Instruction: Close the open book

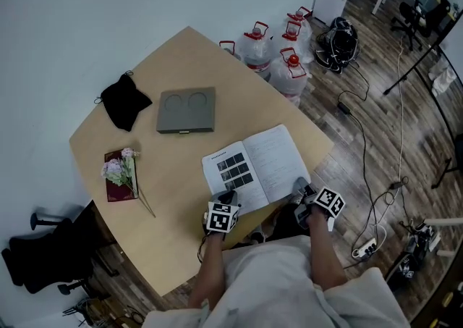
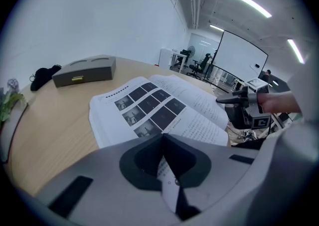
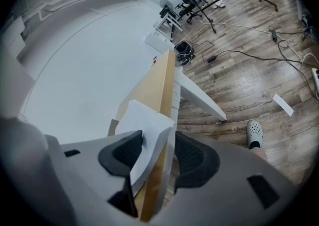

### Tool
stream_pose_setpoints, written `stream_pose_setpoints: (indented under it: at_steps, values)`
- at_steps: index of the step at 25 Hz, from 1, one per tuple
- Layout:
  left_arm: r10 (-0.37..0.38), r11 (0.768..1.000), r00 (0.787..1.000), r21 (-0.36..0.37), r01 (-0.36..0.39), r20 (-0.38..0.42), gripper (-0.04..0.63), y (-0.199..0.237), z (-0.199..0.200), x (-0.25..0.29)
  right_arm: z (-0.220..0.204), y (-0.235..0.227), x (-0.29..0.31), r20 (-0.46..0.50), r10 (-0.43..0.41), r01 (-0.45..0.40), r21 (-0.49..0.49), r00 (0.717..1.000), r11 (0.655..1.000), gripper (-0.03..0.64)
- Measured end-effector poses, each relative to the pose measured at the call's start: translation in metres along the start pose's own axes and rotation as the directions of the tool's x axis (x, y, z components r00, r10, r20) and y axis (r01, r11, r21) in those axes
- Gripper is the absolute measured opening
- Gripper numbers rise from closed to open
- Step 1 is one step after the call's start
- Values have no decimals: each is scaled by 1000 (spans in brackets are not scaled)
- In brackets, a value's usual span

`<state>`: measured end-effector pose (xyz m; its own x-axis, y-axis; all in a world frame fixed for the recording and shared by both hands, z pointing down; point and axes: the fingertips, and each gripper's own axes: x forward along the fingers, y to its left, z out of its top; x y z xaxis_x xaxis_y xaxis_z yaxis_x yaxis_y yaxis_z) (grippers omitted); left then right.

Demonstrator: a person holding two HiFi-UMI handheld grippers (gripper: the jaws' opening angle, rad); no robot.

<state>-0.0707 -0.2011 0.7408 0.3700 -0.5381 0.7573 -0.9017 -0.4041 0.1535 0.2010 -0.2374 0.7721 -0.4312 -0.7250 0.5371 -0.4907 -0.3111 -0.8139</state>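
Closest in, at the near edge of the table (image 1: 173, 247), both grippers are on the open book (image 1: 255, 166). Left gripper (image 2: 163, 139) has its jaws pressed together on a thin leaf at the bottom of the picture page, a paper pinch that looks like the hold you'd want for swinging that half over. Right gripper (image 3: 158, 142) is different: its jaws are spread, straddling the book's lower right corner and the table edge with it. One pad sits against the pages and the other stands off with air beside it. My read is that it's steadying that corner or about to take it, though whether the pad truly presses the paper is hard to call from this angle. Book lies flat with both halves splayed, so the closing isn't under way yet. Beyond it, well apart, sits a grey case (image 1: 187, 110). Further left are a black pouch (image 1: 124, 101) and a sprig of flowers (image 1: 119, 169) on a dark red booklet (image 1: 114, 190), all clear of the cover's swing, I'd judge. Past the far table edge, water jugs (image 1: 278, 55) stand on the floor.
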Motion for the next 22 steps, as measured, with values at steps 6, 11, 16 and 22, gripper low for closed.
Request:
stream_pose_setpoints:
  at_steps: [6,11,16,22]
  values:
    - [9,1000,1000,8,-8,-12,21,3,-1,-3,-1,1,-1,10,5,-5,0,1000,1000,193]
    - [24,1000,999,8,-23,-41,21,4,-6,1,1,5,-1,11,6,-5,-22,1000,1000,158]
    - [28,1000,999,9,-28,-34,21,3,-6,1,1,8,-6,15,10,-10,-46,1000,999,127]
    - [35,999,999,6,-35,-33,21,3,-7,0,2,15,-11,29,43,-41,-63,999,997,72]
